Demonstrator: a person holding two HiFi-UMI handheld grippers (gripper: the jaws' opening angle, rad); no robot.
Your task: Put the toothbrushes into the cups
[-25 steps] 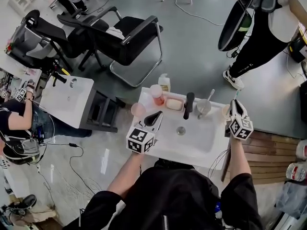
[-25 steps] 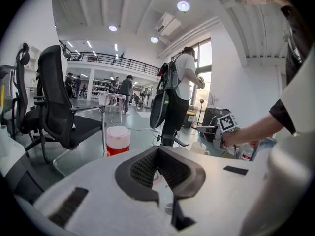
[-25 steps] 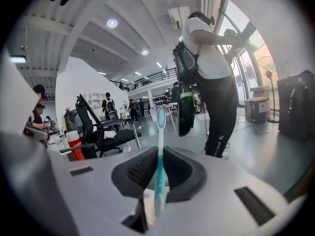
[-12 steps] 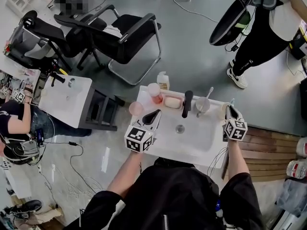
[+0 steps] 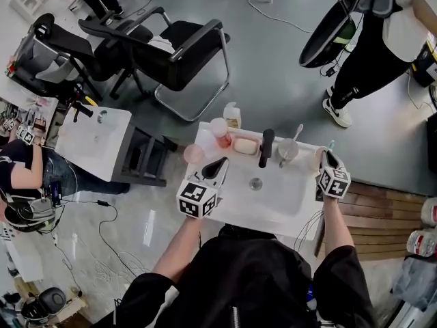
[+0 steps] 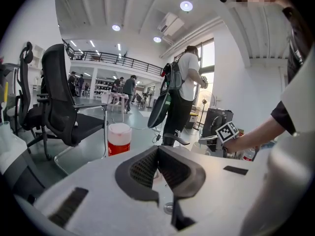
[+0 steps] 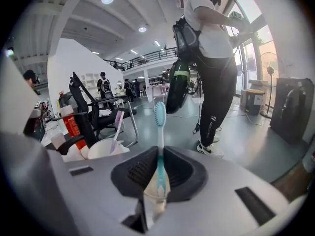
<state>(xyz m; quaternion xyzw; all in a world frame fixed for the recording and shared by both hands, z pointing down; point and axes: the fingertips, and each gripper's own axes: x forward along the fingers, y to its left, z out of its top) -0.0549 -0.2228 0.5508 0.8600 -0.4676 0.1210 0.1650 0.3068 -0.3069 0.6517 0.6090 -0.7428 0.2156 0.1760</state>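
We are at the placing step. The right gripper (image 7: 160, 156) pinches a slim teal-and-white plastic toothbrush (image 7: 159, 124) by its handle. The brush stands upright, bristle head above the jaws, tail end pointing down at a small cream-coloured cup (image 7: 150, 204) directly beneath them. From the right gripper view we judge that the tail already reaches into the cup's mouth, though we cannot tell how deep.

In the head view this cup (image 5: 318, 157) stands at the right rim of the white washbasin (image 5: 287, 203), touching or just beside the right gripper (image 5: 328, 162).

The next move, as we read it, calls for parting the jaws so the brush drops and leans on the rim. The gripper then needs to lift straight up without snagging the bristle head or tipping the light cup.

Just left of it, a round grey-white cup (image 5: 288, 150) already holds a lilac toothbrush (image 7: 116, 126).

The left gripper (image 6: 157, 150) hangs over the left part of the washbasin with its jaws pressed together on nothing, well apart from both cups.
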